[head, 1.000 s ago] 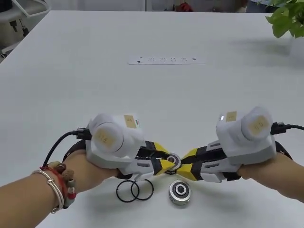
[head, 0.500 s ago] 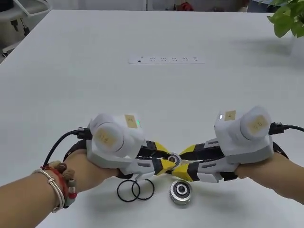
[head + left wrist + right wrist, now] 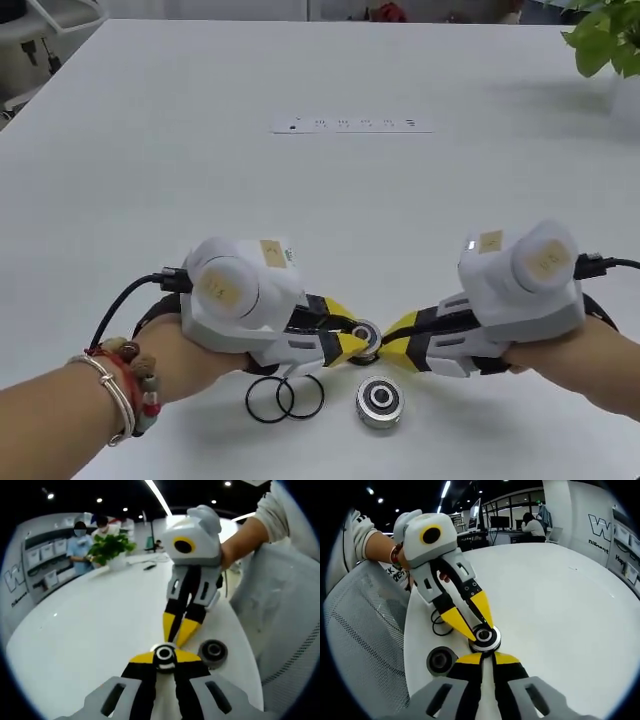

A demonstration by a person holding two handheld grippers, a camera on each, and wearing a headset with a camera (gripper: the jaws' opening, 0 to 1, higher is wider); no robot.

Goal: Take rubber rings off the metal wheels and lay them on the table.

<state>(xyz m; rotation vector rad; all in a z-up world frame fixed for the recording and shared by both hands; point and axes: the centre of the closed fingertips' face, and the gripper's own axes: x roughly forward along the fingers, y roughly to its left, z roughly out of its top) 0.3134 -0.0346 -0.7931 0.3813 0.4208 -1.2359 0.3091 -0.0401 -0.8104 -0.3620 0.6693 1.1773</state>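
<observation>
Two rings (image 3: 285,400) lie on the table (image 3: 350,200) beside one wheel (image 3: 380,403) — done. The left gripper (image 3: 354,341) pinches a second wheel (image 3: 365,335); the right gripper (image 3: 388,347), jaws pressed together, touches its rim — stripping likely remains.

Head view sits high over the near edge of the white table (image 3: 300,200), looking forward and down. The two gripper views ride low and real close, pointed straight at each other. All three share the small silver metal wheel (image 3: 365,335) and the second wheel (image 3: 380,400) lying by that edge.
</observation>
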